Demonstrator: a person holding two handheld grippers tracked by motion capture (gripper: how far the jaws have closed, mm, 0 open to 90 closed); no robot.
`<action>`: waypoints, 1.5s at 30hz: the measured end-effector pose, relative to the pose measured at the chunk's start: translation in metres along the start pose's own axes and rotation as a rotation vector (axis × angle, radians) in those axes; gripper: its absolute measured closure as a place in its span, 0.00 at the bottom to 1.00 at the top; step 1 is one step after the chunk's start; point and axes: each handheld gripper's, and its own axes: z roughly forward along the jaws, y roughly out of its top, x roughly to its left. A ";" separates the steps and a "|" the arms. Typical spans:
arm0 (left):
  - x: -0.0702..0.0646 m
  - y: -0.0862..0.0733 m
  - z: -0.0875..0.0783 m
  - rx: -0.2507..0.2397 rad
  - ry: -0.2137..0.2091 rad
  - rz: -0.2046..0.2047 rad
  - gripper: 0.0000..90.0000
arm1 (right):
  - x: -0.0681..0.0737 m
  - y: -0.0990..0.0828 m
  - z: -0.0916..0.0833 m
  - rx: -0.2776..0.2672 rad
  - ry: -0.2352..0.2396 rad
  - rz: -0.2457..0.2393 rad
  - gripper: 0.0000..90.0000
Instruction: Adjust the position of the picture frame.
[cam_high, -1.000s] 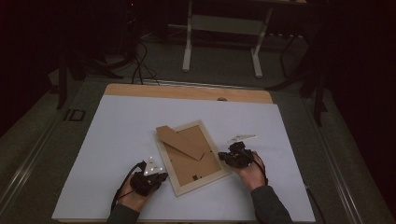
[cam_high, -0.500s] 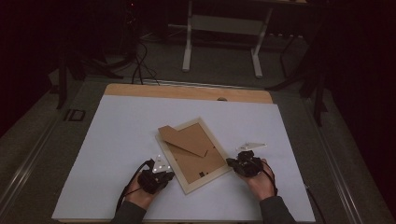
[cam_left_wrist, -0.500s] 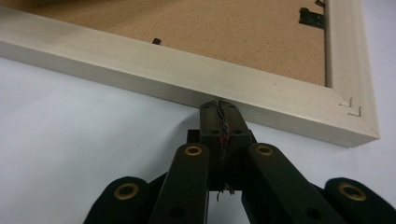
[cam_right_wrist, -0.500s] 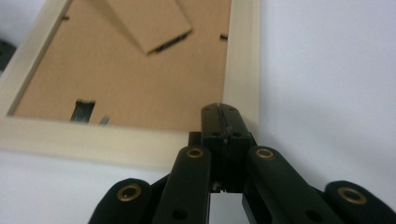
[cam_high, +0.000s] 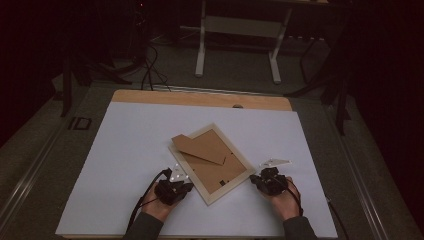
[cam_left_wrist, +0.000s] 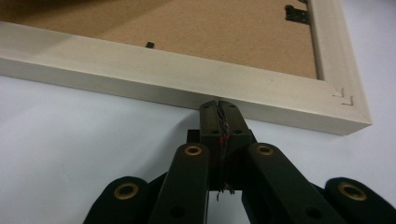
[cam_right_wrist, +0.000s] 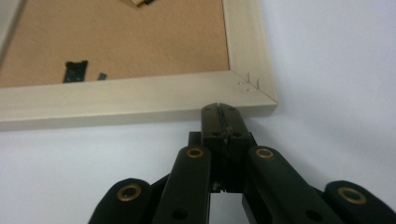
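Observation:
A pale wooden picture frame (cam_high: 235, 186) lies face down and askew on the white table top, its brown backing (cam_high: 220, 170) up with a cardboard stand flap (cam_high: 200, 147) on it. My left gripper (cam_high: 190, 186) is shut, and its tips meet the frame's near-left side. In the left gripper view the closed tips (cam_left_wrist: 218, 105) touch the rim (cam_left_wrist: 140, 77). My right gripper (cam_high: 253, 179) is shut beside the frame's right corner. The right gripper view has the tips (cam_right_wrist: 219, 108) against the rim (cam_right_wrist: 116, 100) close to that corner. Nothing is between either pair of jaws.
The white sheet (cam_high: 125, 150) covers a wooden table whose bare strip (cam_high: 200, 97) runs along the far edge. Beyond it stand a desk's white legs (cam_high: 200, 45) and floor cables (cam_high: 150, 65). Metal rails (cam_high: 40, 160) flank the table.
The frame has turned a little anticlockwise on the table. My right gripper has come back toward the near edge and to the right. My left gripper has shifted right along the frame.

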 end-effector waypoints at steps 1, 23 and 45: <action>0.002 0.000 -0.001 -0.009 0.003 -0.008 1.00 | 0.000 0.000 0.000 0.001 0.000 0.001 1.00; 0.106 0.027 -0.047 -0.189 0.105 -0.226 1.00 | -0.001 -0.003 0.001 -0.031 -0.009 0.030 1.00; 0.145 0.047 0.003 -0.126 0.159 -0.205 1.00 | -0.003 -0.005 0.001 -0.034 -0.010 0.050 1.00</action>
